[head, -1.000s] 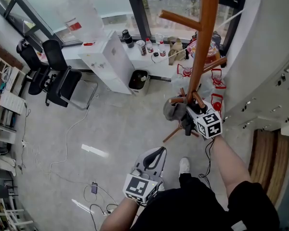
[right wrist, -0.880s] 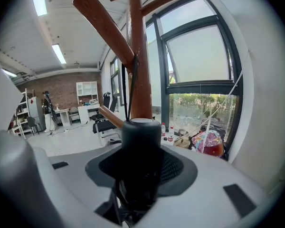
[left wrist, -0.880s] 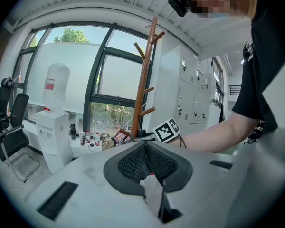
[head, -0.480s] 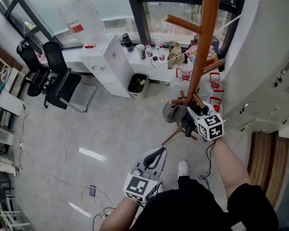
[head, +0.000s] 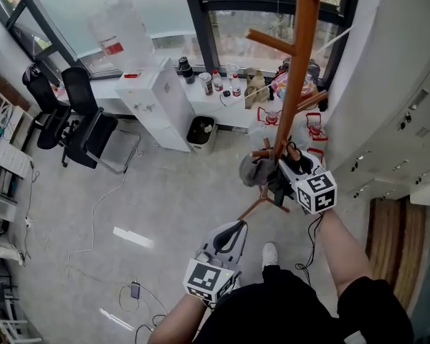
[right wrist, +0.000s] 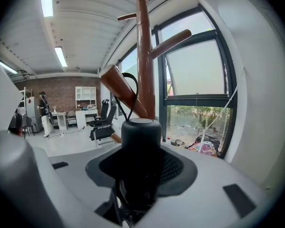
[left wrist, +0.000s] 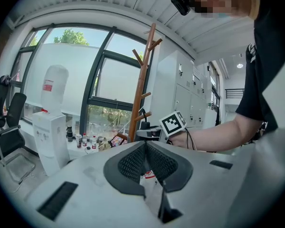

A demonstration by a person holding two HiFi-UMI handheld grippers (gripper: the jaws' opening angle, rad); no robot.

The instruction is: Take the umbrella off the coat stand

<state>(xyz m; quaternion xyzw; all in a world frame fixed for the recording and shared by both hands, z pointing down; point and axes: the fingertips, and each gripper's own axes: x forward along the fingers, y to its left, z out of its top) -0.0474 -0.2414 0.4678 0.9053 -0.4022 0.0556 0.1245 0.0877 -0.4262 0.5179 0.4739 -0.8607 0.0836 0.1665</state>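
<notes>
1. Premises: an office with a pale grey polished floor (head: 172, 192). In the head view a white water dispenser (head: 154, 92) stands at 11 o'clock and black office chairs (head: 86, 117) at 9 o'clock, with full-height glazing behind.
2. A tall brown wooden coat stand (head: 299, 56) rises at 1 o'clock.
3. Task item: a folded grey umbrella (head: 255, 169) hangs at the stand's lower pegs, toward 3 o'clock of centre. Its thin black cord loop (right wrist: 131, 82) passes over a slanted wooden peg (right wrist: 123, 91); that loop appears to be what keeps it on the stand.
4. The right gripper (head: 285, 172) is clamped on the umbrella's black cylindrical handle (right wrist: 141, 132), its jaws kept fairly wide by the handle's thickness. The handle's end stands above the pads, which leaves the cord free.
5. The left gripper (head: 229, 235) sits at 6 o'clock near the person's body, jaws together and empty. It is judged to be parked clear.
6. Assessment: the loop is not yet off the peg. The lift should follow the peg's slant, or the cord may snag.
</notes>
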